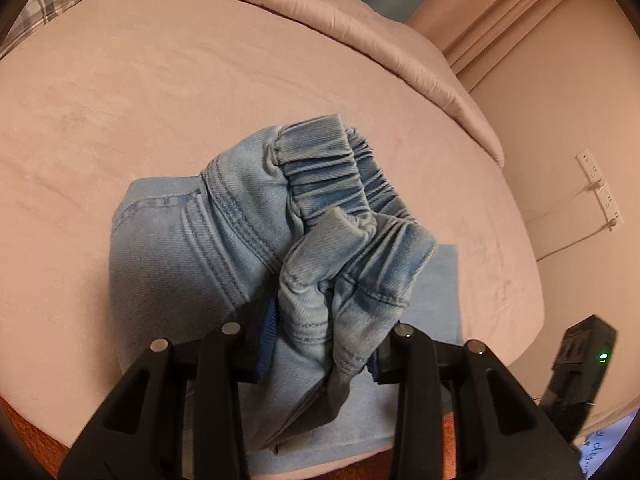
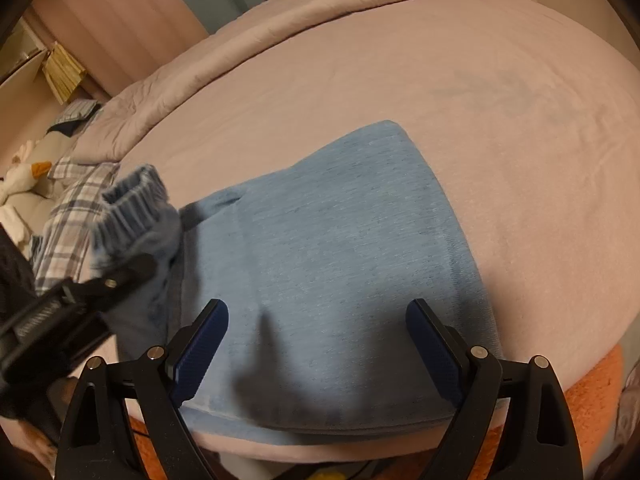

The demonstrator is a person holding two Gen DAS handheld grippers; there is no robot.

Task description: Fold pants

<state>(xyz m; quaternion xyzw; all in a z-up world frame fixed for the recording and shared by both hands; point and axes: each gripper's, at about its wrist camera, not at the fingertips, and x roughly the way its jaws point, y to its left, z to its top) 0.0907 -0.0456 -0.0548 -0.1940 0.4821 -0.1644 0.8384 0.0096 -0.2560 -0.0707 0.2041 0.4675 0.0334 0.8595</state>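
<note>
- Your left gripper (image 1: 320, 344) is clamped on a bunched fold of the light-blue denim pants (image 1: 192, 264), with the fabric squeezed between its two black jaws; only a sliver of the blue pad shows beside the cloth.
- The gathered elastic waistband (image 1: 320, 160) stands up past the jaws in the left wrist view, crumpled and raised off the bed.
- The rest of the pants lie on the pink bed sheet (image 1: 160, 80), close to the near edge of the bed, with a seamed panel spread flat to the left of the gripped bunch.
- In the right wrist view you see the flat part of the pants as a smooth blue panel (image 2: 340, 240) on the sheet, its near edge in line with the edge of the mattress.
- Your right gripper (image 2: 316, 344) hangs over that panel with its jaws standing wide apart and nothing between them; the ribbed blue pads (image 2: 204, 340) are both bare.
- Its shadow falls on the panel just ahead of the jaws.
- Your left gripper appears at the left edge of the right wrist view, blurred, with the waistband sticking up above it.
- A rolled pink quilt (image 1: 360, 20) lies along the far side of the bed, and a plaid pillow (image 2: 76, 204) sits at its left end.
- An orange rug (image 2: 592, 392) shows below the bed edge.
</note>
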